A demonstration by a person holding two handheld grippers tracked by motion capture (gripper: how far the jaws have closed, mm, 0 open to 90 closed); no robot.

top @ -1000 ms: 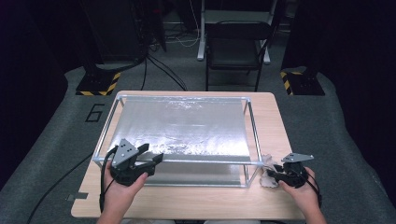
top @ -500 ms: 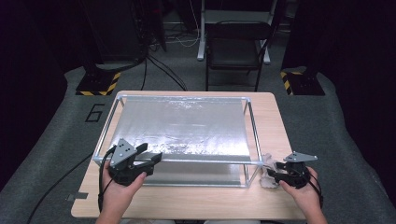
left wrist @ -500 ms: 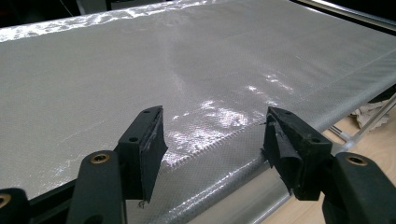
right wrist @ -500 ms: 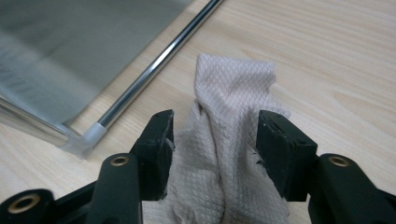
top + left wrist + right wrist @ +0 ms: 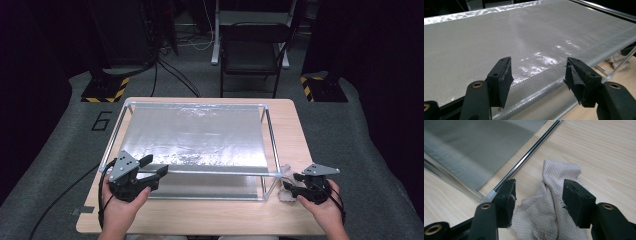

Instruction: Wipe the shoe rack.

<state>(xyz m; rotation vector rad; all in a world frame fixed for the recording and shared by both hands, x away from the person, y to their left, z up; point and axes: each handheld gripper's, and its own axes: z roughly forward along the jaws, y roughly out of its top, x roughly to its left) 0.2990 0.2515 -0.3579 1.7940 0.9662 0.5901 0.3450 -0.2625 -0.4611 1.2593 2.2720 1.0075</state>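
Right gripper (image 5: 537, 195), jaws apart, straddles the crumpled cloth (image 5: 554, 205) to grab it; left gripper (image 5: 537, 77) hovers parted over the frame's sheet (image 5: 524, 37).

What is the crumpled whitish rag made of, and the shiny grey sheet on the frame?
The crumpled whitish rag looks like soft cloth or textured paper towel: dimpled weave, floppy folds. The shiny grey sheet seems a woven, glossy fabric, perhaps glass fibre: fine grid, bright glints. Its frame looks like polished metal rod.
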